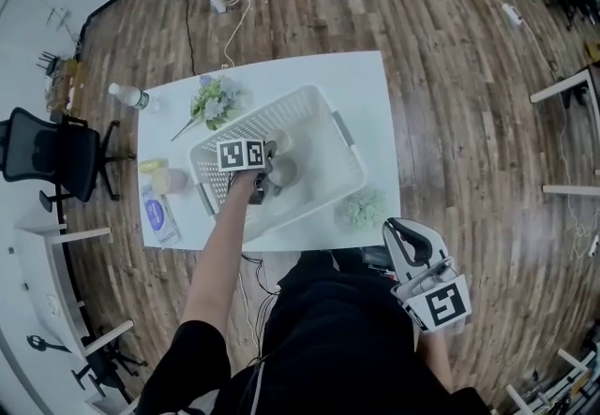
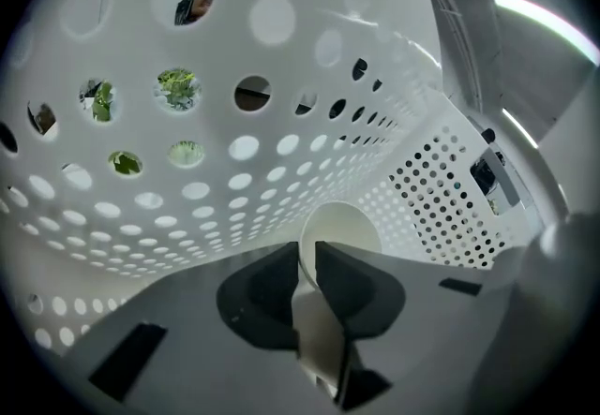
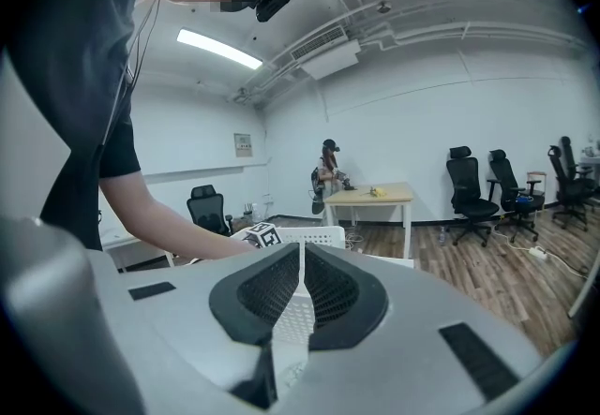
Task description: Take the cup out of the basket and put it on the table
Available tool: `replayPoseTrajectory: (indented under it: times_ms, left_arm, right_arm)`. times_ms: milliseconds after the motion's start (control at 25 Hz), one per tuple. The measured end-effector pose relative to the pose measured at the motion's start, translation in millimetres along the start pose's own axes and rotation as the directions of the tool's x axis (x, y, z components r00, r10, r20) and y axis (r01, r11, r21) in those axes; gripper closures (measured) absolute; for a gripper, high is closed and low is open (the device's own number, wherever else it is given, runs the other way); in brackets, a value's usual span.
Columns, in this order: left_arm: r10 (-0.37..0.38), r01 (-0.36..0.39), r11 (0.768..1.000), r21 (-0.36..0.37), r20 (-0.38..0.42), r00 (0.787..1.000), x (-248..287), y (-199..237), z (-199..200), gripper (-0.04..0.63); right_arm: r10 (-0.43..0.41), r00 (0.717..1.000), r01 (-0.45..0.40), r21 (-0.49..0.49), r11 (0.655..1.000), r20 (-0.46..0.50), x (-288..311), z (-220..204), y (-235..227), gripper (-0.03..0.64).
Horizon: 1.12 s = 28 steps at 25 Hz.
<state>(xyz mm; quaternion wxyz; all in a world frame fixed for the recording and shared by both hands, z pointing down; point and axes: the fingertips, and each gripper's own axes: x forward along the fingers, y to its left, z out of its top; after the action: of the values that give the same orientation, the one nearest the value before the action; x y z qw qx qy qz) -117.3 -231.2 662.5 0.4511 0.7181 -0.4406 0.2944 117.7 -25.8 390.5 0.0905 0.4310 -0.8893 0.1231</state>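
Inside the basket [image 1: 314, 113] on the white bench [image 1: 361, 76], the left hand-held gripper [image 1: 269, 179] is clenched on the cup [image 1: 286, 170]. In the left gripper view we see the left hand-held gripper [image 2: 307, 259] with its jaws pinching the cup's [image 2: 342, 221] white wall at the rim, the round mouth showing just beyond them against the perforated basket [image 2: 216, 207] side. The cup's lower part is hidden behind the jaws, so we cannot tell whether it rests on the basket floor. In the head view the marker cube and forearm cover much of the cup.

The right hand-held gripper [image 1: 405, 237] hangs off the bench edge beside the person's body, well apart from the basket. The right gripper view shows this hand-held gripper [image 3: 301, 265] clenched on nothing, only a thin slit between the jaws, through which a strip of basket [image 3: 314, 237] mesh appears.
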Motion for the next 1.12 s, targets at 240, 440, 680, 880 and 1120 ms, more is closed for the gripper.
replayPoseTrajectory:
  times_ms: [240, 440, 680, 880, 1120]
  left_arm:
    - [-0.022, 0.021, 1.000, 0.009, 0.045, 0.999, -8.6, -7.3, 11.8, 0.564]
    - [-0.023, 0.020, 0.998, 0.058, 0.060, 0.998, -21.7, -16.7, 16.4, 0.574]
    - [-0.021, 0.004, 0.984, 0.176, 0.090, 0.996, -43.9, -34.9, 21.4, 0.574]
    - [-0.008, -0.039, 0.947, 0.318, 0.146, 0.989, -70.5, -59.7, 29.9, 0.574]
    - [-0.045, -0.099, 0.865, 0.492, 0.274, 0.961, -147.9, -114.3, 42.7, 0.574]
  right_arm:
    - [-0.022, 0.999, 0.022, -0.011, 1.000, 0.026, -3.3, 8.6, 10.7, 0.589]
    - [-0.025, 0.999, 0.026, -0.029, 0.999, 0.028, -7.8, 9.6, 23.7, 0.589]
    - [-0.028, 0.998, 0.031, -0.047, 0.998, 0.054, -16.1, 14.6, 38.2, 0.589]
    - [-0.019, 0.996, 0.024, -0.058, 0.998, 0.088, -22.1, 18.2, 44.9, 0.589]
    - [0.025, 0.991, -0.014, -0.080, 0.997, 0.129, -24.2, 28.4, 52.9, 0.589]
